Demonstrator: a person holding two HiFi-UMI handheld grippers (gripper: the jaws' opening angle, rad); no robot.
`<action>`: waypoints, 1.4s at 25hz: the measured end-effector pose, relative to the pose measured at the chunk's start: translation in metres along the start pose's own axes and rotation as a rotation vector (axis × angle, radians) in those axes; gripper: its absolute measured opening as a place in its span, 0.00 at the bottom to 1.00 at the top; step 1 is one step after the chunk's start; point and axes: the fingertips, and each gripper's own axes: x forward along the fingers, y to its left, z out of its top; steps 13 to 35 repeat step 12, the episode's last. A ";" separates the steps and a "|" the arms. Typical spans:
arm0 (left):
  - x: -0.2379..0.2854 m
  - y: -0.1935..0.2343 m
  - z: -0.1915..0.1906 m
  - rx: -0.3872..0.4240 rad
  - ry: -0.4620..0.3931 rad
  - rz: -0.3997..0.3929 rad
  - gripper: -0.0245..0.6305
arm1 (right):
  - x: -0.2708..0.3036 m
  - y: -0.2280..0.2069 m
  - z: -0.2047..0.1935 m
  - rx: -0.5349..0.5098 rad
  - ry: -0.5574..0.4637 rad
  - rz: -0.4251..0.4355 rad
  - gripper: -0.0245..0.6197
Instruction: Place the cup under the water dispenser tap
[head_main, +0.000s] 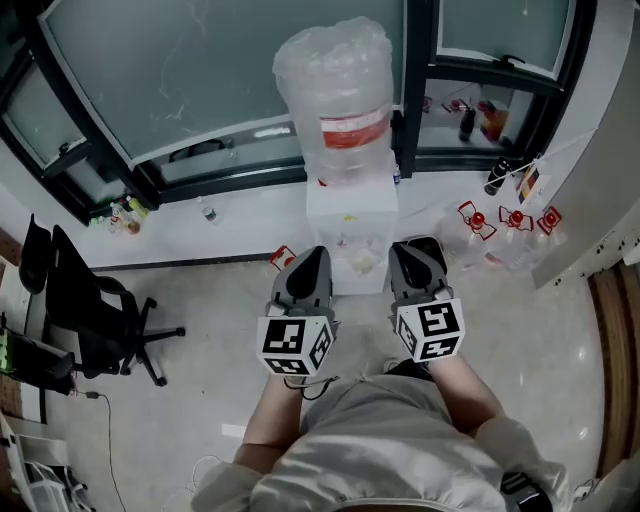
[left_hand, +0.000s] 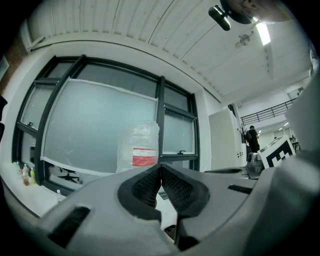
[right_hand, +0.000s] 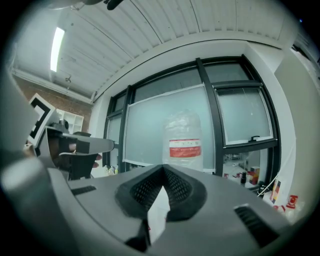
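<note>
Both tools were held level and side by side in front of the dispenser (head_main: 350, 225), pointing at its white front below the bottle (head_main: 335, 95). The left hand-held gripper (head_main: 311, 255) was closed tip to tip with nothing between its pads. The right hand-held gripper (head_main: 411, 250) read the same in its own view, its pads meeting at the tip and only the dispenser's white showing through the gap beneath. Neither one carried the cup. A pale shape (head_main: 362, 262) sat in the dispenser's recess, about where the taps should be. It might have been the cup, but it was too small and washed out to tell. The step in hand therefore seemed to be settling where the cup was before any reach. If the shape was the cup, the thing to check was that it stood upright and square beneath the tap. If not, one gripper would need to open wide before closing in, take the cup lightly by its wall and carry it upright. It would then set the cup down centred in the recess and let go before backing straight out, with the other gripper kept clear of the dispenser.
</note>
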 end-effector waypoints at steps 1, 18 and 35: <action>-0.001 -0.001 0.000 -0.003 0.000 -0.003 0.07 | -0.001 0.000 0.000 -0.001 -0.001 -0.001 0.08; -0.005 0.004 -0.005 0.003 0.018 -0.004 0.07 | 0.001 0.005 -0.006 0.010 0.014 0.010 0.08; -0.005 0.004 -0.005 0.003 0.018 -0.004 0.07 | 0.001 0.005 -0.006 0.010 0.014 0.010 0.08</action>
